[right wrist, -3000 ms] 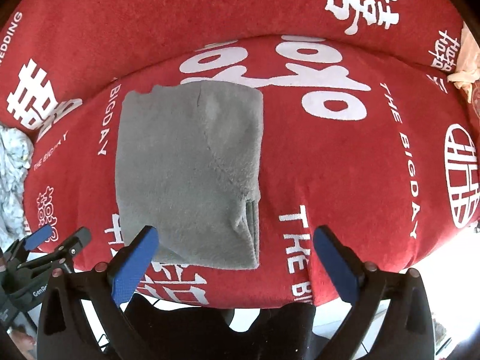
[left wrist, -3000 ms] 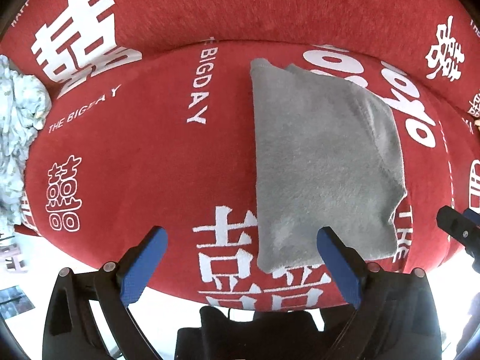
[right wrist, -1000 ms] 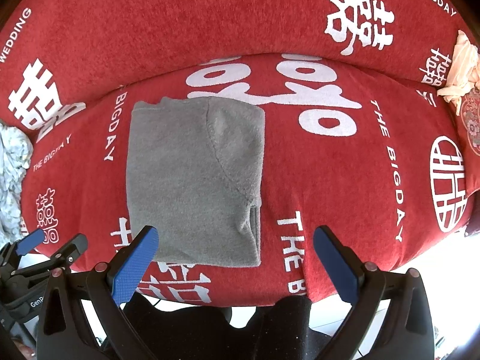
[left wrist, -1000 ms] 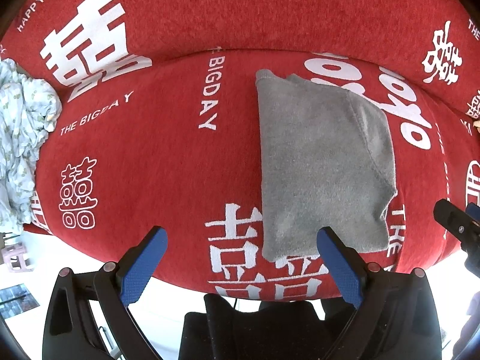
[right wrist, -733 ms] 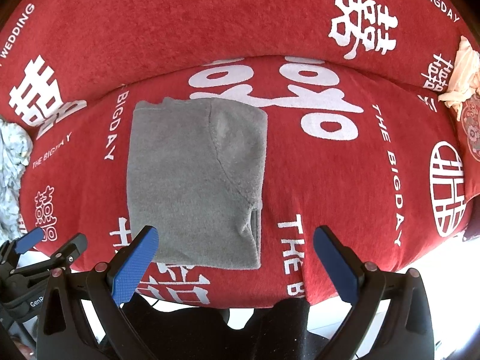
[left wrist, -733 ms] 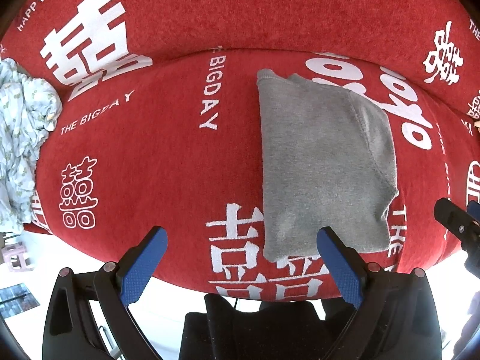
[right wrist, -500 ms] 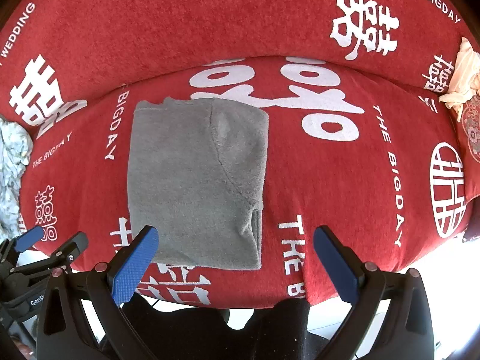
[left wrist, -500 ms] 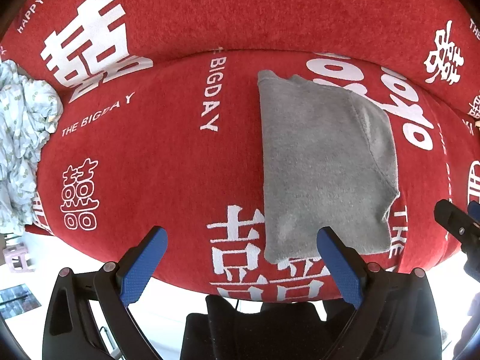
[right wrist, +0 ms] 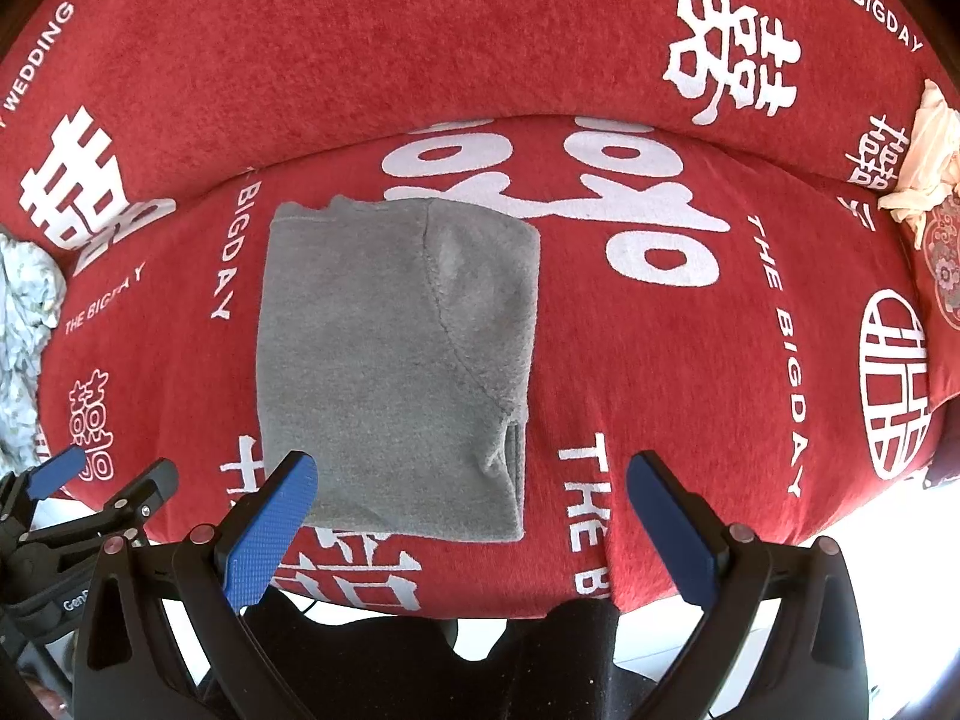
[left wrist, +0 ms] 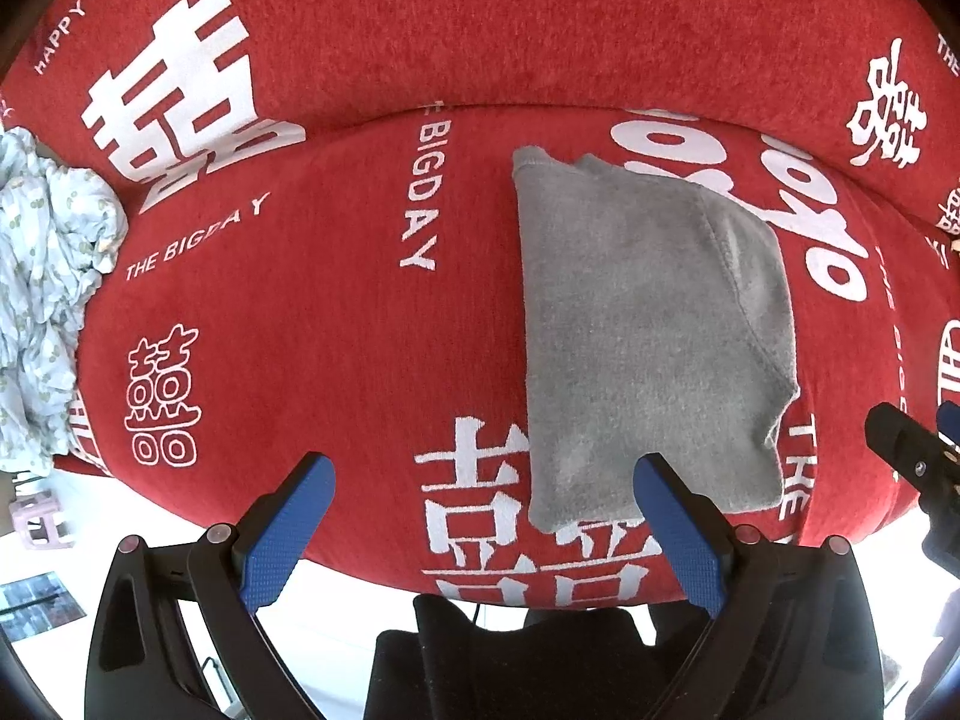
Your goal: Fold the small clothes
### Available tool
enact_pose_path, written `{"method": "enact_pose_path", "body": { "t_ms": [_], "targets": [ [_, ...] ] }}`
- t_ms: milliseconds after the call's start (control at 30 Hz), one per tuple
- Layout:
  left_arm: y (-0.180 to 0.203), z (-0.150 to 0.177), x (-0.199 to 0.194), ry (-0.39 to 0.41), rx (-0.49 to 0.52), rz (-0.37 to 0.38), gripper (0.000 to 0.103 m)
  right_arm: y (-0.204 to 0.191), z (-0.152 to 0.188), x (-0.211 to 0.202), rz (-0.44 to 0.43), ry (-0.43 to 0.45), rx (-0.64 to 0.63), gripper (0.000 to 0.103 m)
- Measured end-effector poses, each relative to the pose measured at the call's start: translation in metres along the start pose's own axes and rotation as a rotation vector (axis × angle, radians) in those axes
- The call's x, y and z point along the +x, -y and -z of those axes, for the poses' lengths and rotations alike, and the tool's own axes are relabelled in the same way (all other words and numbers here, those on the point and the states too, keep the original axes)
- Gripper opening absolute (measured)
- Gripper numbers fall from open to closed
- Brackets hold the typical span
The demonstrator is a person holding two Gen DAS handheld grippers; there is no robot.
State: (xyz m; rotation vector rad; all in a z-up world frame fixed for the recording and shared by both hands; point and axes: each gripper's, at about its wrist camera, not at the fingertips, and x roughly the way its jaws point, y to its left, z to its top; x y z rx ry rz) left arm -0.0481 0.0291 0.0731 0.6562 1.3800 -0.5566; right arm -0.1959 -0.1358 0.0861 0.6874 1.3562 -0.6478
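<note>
The red sofa (right wrist: pixel 690 360) fills both views, a bit more of it than a second ago: I have drawn back. The grey garment (right wrist: pixel 390 372) lies folded on the seat, untouched, so this fold looks done. My left gripper (left wrist: pixel 480 534) and right gripper (right wrist: pixel 474 528) both gape wide, empty. The heaps at the edges, pale blue (left wrist: pixel 42 300) and cream (right wrist: pixel 924 162), are cut off.
</note>
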Motion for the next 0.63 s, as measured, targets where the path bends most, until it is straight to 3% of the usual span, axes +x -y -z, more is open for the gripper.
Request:
{"method": "enact_pose_path", "body": {
  "t_ms": [633],
  "targets": [
    [0.0024,-0.0024,0.0022,0.009,0.006,-0.004,0.100,-0.0023,0.0032,0.0032,0.005,-0.002,0.007,0.103]
  ]
}}
